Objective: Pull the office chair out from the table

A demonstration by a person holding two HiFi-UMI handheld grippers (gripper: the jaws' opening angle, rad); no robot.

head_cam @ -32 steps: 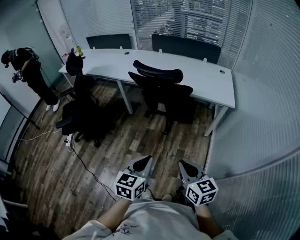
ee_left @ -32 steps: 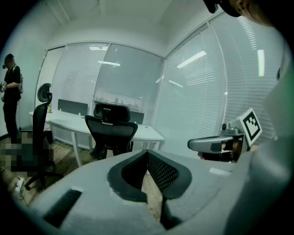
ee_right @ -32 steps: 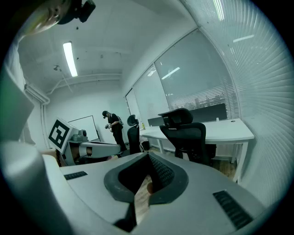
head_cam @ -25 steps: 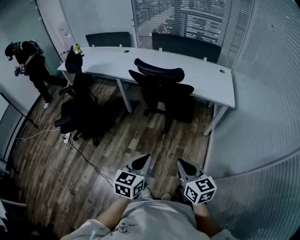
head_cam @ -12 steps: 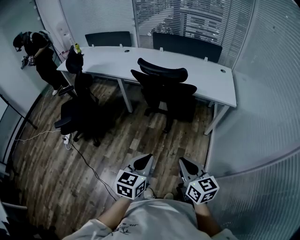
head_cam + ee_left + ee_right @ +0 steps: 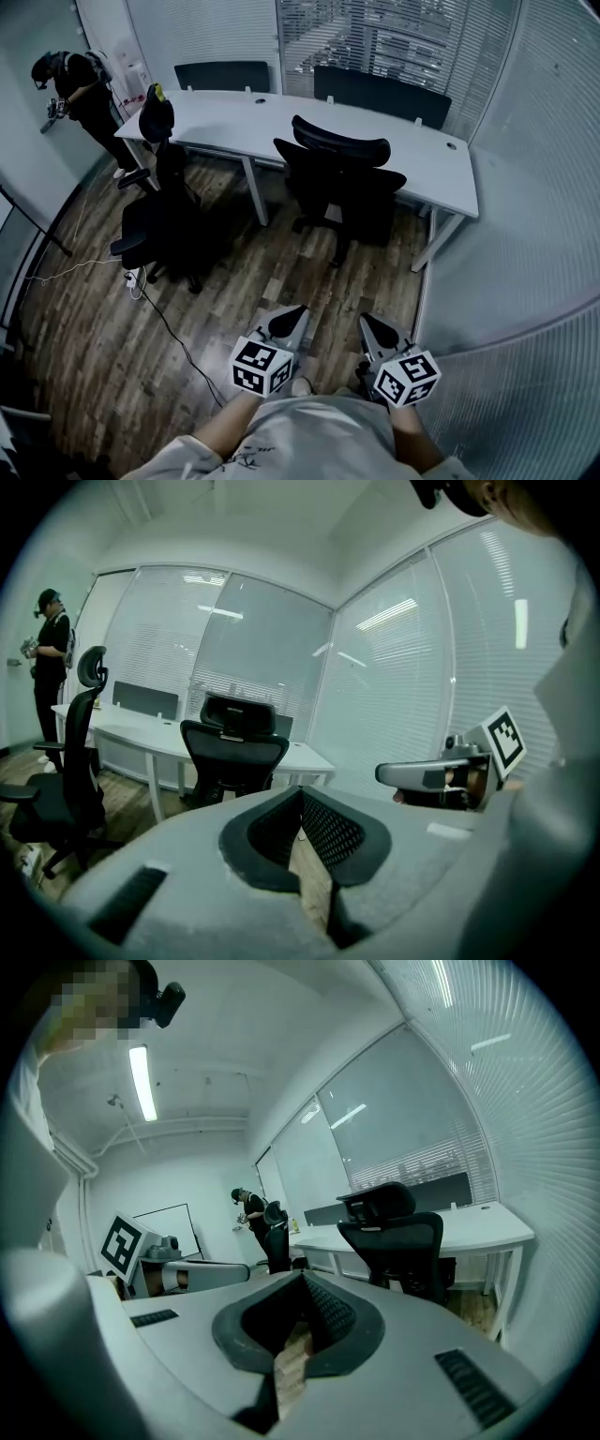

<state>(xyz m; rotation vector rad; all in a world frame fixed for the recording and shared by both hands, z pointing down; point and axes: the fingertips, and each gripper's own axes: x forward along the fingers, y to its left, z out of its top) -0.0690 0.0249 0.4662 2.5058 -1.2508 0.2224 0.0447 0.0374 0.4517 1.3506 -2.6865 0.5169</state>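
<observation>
Both tongs are clenched shut and empty: the left tongs (image 6: 289, 319) and the right tongs (image 6: 373, 328) are held side by side low in the head view, each with its jaw tips pressed together and only bare wooden floor (image 6: 272, 277) showing beyond them. Each carries a cube with square black-and-white markers, the left cube (image 6: 261, 366) and the right cube (image 6: 406, 377), just above the wearer's pale shirt (image 6: 300, 436).

Well apart from the tongs, across the floor, the black office chair (image 6: 342, 178) stands close against the near edge of the long white table (image 6: 234, 117). Its mesh back and headrest face the camera, and it sits between the table's middle leg and its right-hand leg. Both gripper views look almost level at the same chair, dead ahead of the closed jaws, with the table top behind it.

A second black chair (image 6: 159, 216) stands out on the floor to the left, clear of the table's left end, with a high headrest. A thin cable (image 6: 173, 333) trails over the boards from near its base toward the wearer. Beyond it, in the far left corner, a person in dark clothing (image 6: 80, 89) stands beside the wall. Two dark panels (image 6: 380, 94) rise along the table's far edge, and ribbed glass walls (image 6: 534, 187) with blinds close in the room on the right and at the back.
</observation>
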